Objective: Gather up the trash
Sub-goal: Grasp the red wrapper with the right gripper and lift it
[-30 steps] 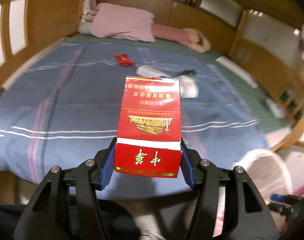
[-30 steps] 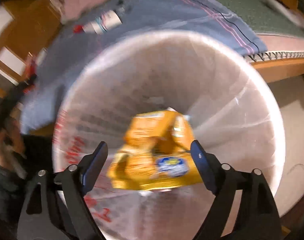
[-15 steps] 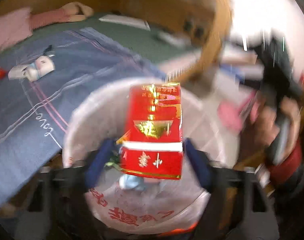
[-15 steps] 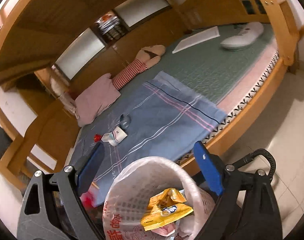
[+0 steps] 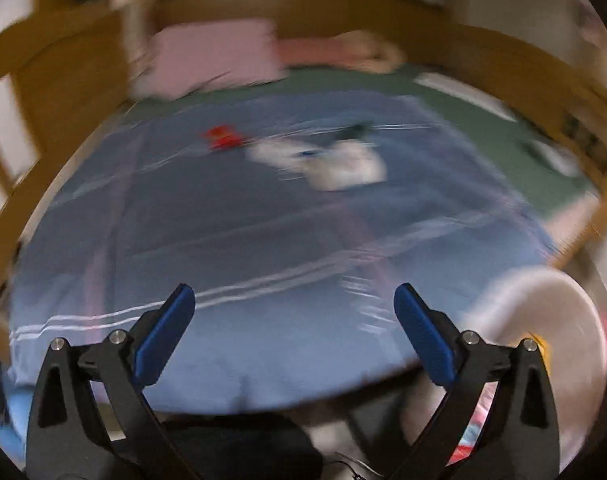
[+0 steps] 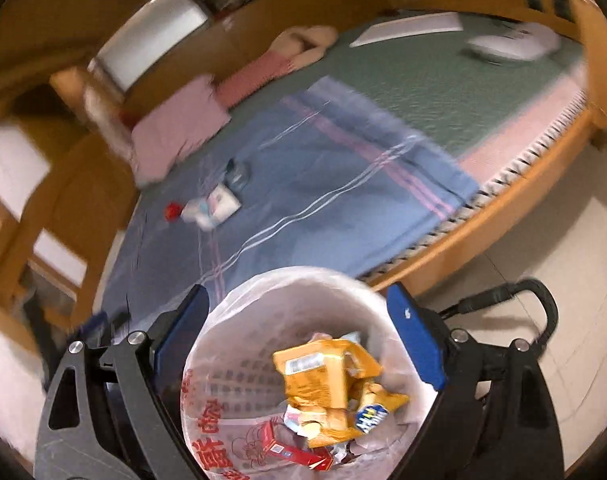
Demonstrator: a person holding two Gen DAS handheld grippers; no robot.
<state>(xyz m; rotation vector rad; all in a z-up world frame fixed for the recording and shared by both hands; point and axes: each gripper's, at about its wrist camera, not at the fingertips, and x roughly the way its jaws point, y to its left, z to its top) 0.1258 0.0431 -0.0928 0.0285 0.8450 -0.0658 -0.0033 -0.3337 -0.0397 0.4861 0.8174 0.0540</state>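
Observation:
My left gripper [image 5: 292, 296] hangs over the near edge of the blue blanket [image 5: 263, 240]; its jaws are opening and nothing is between them. This view is blurred. On the blanket farther off lie a small red scrap [image 5: 223, 138] and white packets [image 5: 331, 160]. My right gripper [image 6: 298, 294] stands open above the lined trash bin [image 6: 223, 360], holding nothing. In the bin lie an orange snack packet [image 6: 327, 380] and a red cigarette carton [image 6: 295, 452]. The right wrist view also shows the red scrap [image 6: 171, 211], the white packets [image 6: 215, 206] and a dark item [image 6: 239, 172] on the blanket.
The bin [image 5: 543, 320] stands on the floor by the bed's wooden frame [image 6: 483, 232]. A pink pillow [image 6: 175, 128] and a striped soft toy [image 6: 271, 64] lie at the head end. A white sheet [image 6: 407, 28] lies on the green mattress cover. A black cable [image 6: 535, 304] loops over the floor tiles.
The left gripper carried the red carton over the bin, let it go and swung back over the bed. The right gripper rose away from the bin, leaving the orange packet inside.

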